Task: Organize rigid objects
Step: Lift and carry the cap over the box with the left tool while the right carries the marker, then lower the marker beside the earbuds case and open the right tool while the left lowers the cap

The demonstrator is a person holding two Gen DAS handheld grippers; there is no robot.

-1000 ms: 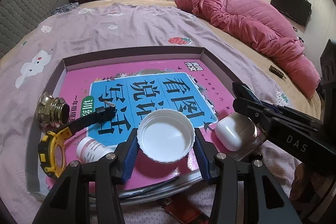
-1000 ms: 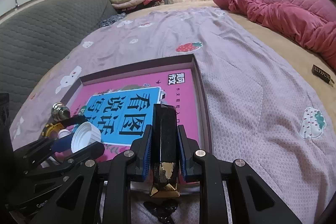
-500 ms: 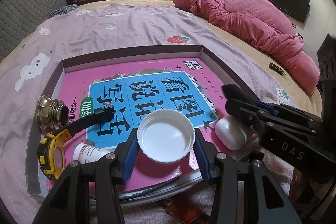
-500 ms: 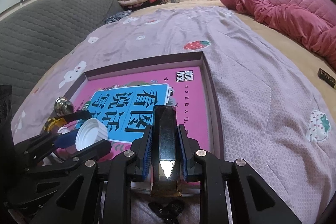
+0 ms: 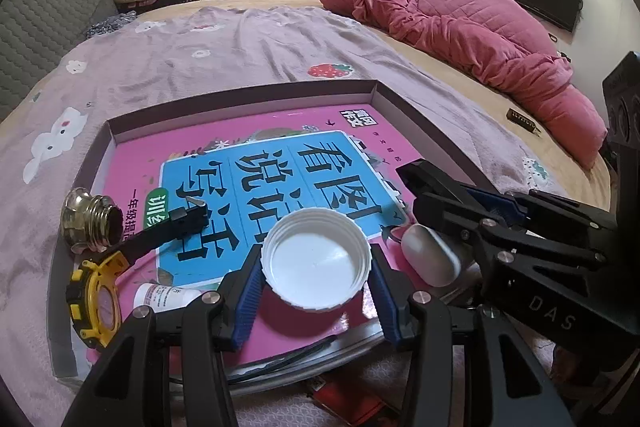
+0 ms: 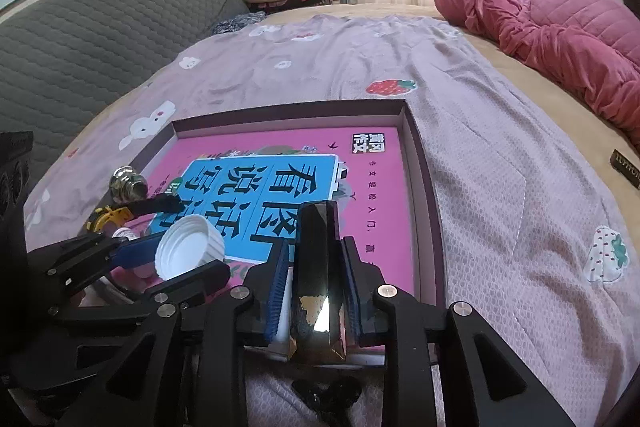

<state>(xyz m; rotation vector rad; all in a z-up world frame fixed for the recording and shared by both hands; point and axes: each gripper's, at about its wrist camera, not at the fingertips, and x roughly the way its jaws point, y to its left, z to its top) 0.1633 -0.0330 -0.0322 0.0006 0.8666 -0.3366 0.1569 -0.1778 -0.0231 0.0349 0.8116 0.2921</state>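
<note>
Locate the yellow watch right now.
In the left wrist view the yellow watch lies at the tray's near-left corner, just below the brass fitting and left of the small white bottle.

The right hand-held gripper (image 6: 314, 291) clamps a black faceted bar (image 6: 318, 267) above the tray (image 6: 426, 187).

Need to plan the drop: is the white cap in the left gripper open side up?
Open side up. The white cap shows its hollow interior and rim, clamped in the left gripper.
</note>
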